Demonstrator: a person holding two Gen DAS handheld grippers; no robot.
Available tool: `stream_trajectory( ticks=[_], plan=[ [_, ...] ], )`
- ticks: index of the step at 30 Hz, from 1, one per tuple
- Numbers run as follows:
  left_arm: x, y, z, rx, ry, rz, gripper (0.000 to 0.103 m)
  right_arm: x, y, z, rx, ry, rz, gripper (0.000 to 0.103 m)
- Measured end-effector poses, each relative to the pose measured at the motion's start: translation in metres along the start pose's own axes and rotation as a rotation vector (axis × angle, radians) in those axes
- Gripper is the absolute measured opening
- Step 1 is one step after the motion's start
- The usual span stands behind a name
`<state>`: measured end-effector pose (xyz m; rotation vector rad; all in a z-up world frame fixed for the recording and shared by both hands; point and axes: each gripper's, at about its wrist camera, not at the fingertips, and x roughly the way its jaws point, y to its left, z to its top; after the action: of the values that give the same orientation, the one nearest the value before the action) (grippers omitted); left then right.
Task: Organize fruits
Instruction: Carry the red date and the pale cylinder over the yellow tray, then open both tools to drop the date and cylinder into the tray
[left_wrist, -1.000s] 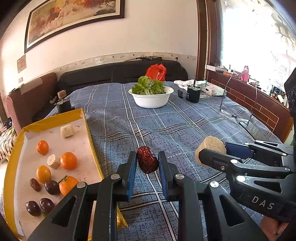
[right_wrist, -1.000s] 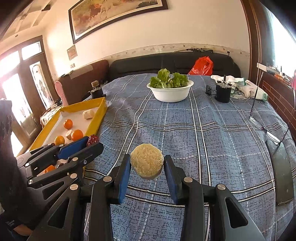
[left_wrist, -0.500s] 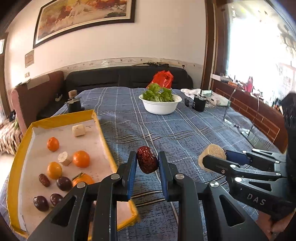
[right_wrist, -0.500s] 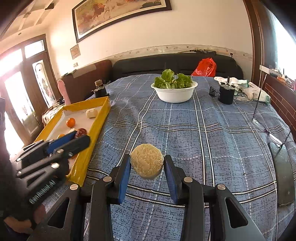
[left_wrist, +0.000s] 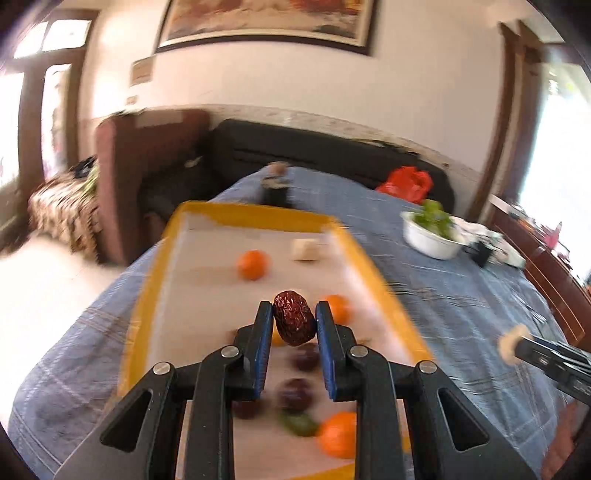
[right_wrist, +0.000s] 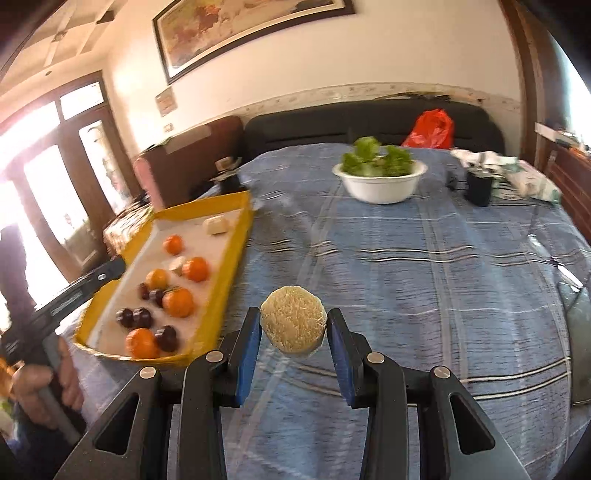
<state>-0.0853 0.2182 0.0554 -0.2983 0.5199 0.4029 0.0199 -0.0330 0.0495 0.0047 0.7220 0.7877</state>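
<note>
My left gripper (left_wrist: 294, 323) is shut on a wrinkled dark red date (left_wrist: 294, 322) and holds it above the yellow tray (left_wrist: 255, 216). The tray (right_wrist: 229, 254) holds several oranges (left_wrist: 252, 264), dark plums (left_wrist: 295, 395) and pale cut pieces (left_wrist: 304, 249). My right gripper (right_wrist: 293, 330) is shut on a pale fibrous round slice (right_wrist: 293, 325) above the blue plaid cloth, right of the tray. The right gripper's tip with the slice shows at the right edge of the left wrist view (left_wrist: 511, 349).
A white bowl of green lettuce (right_wrist: 378, 181) stands further back on the plaid cloth (right_wrist: 424, 277). A black cup (right_wrist: 479, 186) and a red bag (right_wrist: 430, 129) lie behind it. A small dark object (left_wrist: 275, 186) stands beyond the tray's far rim. A sofa backs the table.
My left gripper has swung left with the date and now hangs over the tray. The right gripper with the slice has stayed about where it was.
</note>
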Motion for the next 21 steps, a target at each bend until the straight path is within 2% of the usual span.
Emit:
stream_trajectory(
  ticks=[5, 9, 17, 21],
  plan=[
    [0.013, 0.030, -0.001, -0.080, 0.042, 0.014, 0.023, 0.016, 0.037, 0.014, -0.025, 0.052, 0.083, 0.041],
    [0.020, 0.029, -0.006, -0.078, 0.061, -0.009, 0.023, 0.045, 0.066, 0.028, -0.024, 0.110, 0.135, 0.041],
    [0.032, 0.030, -0.010, -0.103, 0.120, -0.039, 0.023, 0.109, 0.106, 0.042, -0.037, 0.192, 0.162, 0.041],
    [0.036, 0.031, -0.009, -0.108, 0.138, -0.035, 0.023, 0.127, 0.115, 0.049, -0.038, 0.201, 0.172, 0.041]
  ],
)
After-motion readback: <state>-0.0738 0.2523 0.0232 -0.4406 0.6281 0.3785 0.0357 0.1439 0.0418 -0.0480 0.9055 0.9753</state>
